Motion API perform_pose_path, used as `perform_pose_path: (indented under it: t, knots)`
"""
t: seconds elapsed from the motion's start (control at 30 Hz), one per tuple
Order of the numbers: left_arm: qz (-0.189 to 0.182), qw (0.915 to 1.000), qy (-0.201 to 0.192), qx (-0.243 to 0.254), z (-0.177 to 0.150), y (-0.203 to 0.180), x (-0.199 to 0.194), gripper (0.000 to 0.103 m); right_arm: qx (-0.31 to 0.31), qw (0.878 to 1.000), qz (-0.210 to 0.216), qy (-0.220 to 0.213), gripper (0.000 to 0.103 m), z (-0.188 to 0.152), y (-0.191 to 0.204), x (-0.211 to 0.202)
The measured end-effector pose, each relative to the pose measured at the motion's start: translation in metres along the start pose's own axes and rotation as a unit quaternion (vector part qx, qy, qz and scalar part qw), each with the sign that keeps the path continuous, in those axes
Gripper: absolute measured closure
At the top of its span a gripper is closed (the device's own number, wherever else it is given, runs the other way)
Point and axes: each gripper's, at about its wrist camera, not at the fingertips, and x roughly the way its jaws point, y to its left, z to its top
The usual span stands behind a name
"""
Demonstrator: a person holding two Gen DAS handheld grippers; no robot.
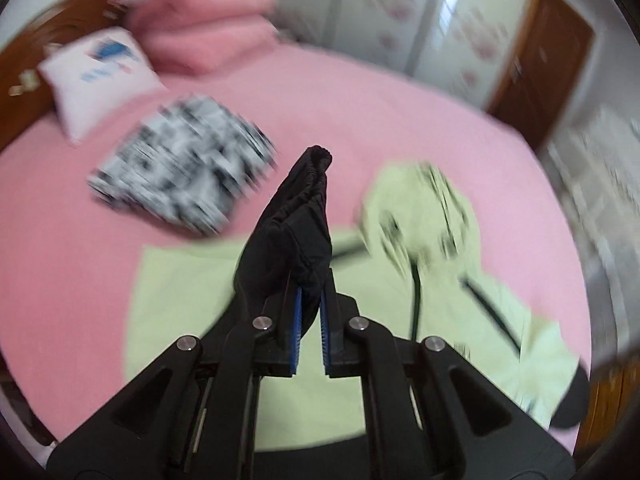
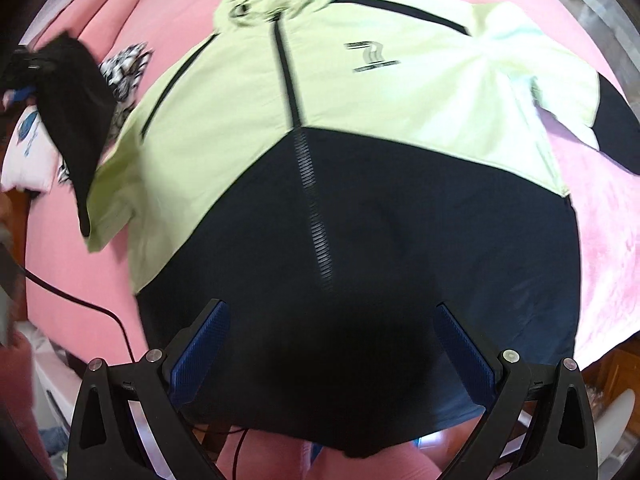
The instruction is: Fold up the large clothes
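Lime-green and black fabric of a hooded jacket (image 2: 360, 140) was found spread front-up on a pink bedsheet (image 2: 600, 220), hood (image 2: 280, 0) at the far end and the black lower panel nearest the right wrist camera. A dark zip (image 2: 304, 168) was seen running down the middle of the front, and a small dark logo (image 2: 370, 58) was noted on the green chest to the right of it. The right sleeve was lying out to the right, its black cuff (image 2: 618, 128) resting on the sheet.

The left gripper (image 1: 311, 280) was found clenched on the black left cuff (image 1: 298, 224), which was held raised above the jacket. The right gripper (image 2: 332, 336) was recorded as released, its blue-padded fingers (image 2: 200, 352) spread wide over the black hem; contact with the fabric could not be confirmed.

A black-and-white patterned garment (image 1: 184, 168), folded, was noted at far left on the sheet, with a white pillow (image 1: 96, 80) and stacked pink blankets (image 1: 200, 24) beyond it. A black cable (image 2: 80, 304) was observed trailing across the sheet at near left.
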Motion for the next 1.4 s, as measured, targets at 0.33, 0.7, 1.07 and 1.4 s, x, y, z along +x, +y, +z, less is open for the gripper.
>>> perform_pose_path:
  t: [0.33, 0.7, 1.07, 1.4]
  knots:
    - [-0.017, 0.9786, 0.185, 0.089, -0.08, -0.07, 0.09, 0.082, 0.036, 0.999, -0.003, -0.008, 0.0, 0.042, -0.061, 0.017]
    - [0.032, 0.9726, 0.23, -0.005, -0.1, 0.047, 0.034, 0.047, 0.006, 0.993, 0.122, -0.005, 0.012, 0.091, 0.01, 0.052]
    - [0.082, 0.9629, 0.234, -0.107, -0.133, 0.159, 0.031, 0.047, 0.042, 0.99, 0.135, -0.01, 0.038, 0.149, 0.087, 0.12]
    - [0.102, 0.962, 0.227, -0.112, -0.144, 0.206, 0.071, 0.047, 0.047, 0.992, 0.117, 0.004, 0.084, 0.185, 0.111, 0.136]
